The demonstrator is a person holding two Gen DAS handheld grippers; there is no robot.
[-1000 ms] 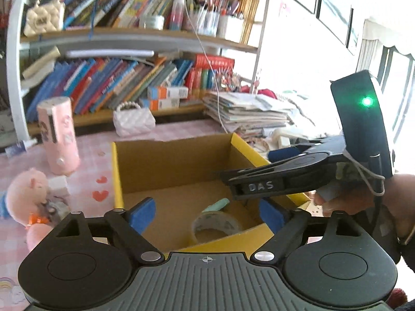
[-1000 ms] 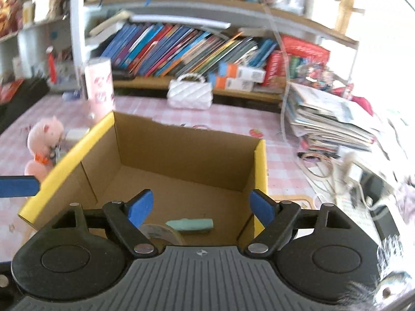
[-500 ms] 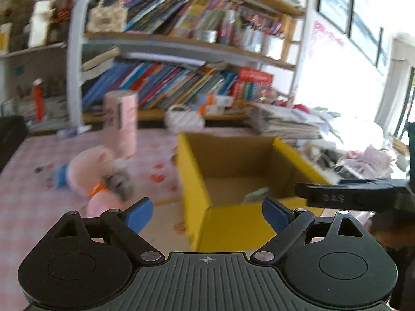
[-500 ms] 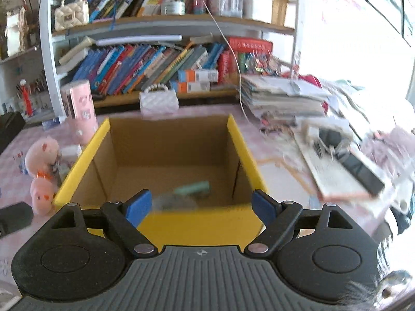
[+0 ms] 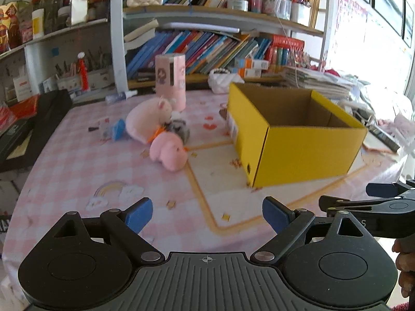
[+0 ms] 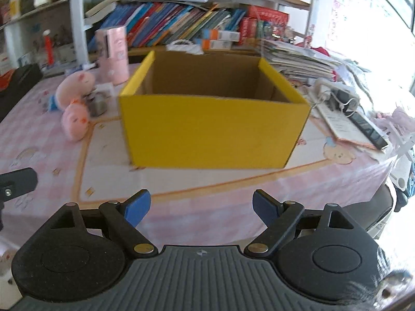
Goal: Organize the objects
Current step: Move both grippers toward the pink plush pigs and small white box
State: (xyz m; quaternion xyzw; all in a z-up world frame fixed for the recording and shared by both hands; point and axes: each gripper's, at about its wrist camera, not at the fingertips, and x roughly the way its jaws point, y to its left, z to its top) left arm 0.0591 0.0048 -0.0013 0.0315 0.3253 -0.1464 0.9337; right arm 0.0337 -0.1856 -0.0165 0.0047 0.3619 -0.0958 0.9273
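Facing yellow box [image 6: 215, 132] broadside, long axis crosswise

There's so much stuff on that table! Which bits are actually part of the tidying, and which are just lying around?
Likely part of the job:
yellow box
large pink plush
small pink plush
left gripper, open
right gripper, open

Probably just lying about:
pink canister
white handbag
stack of papers
shelved books

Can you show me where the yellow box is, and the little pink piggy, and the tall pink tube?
yellow box [image 5: 311, 150]: left wrist view, its front wall.
little pink piggy [image 5: 170, 153]: left wrist view, its body.
tall pink tube [image 5: 171, 80]: left wrist view, its side.
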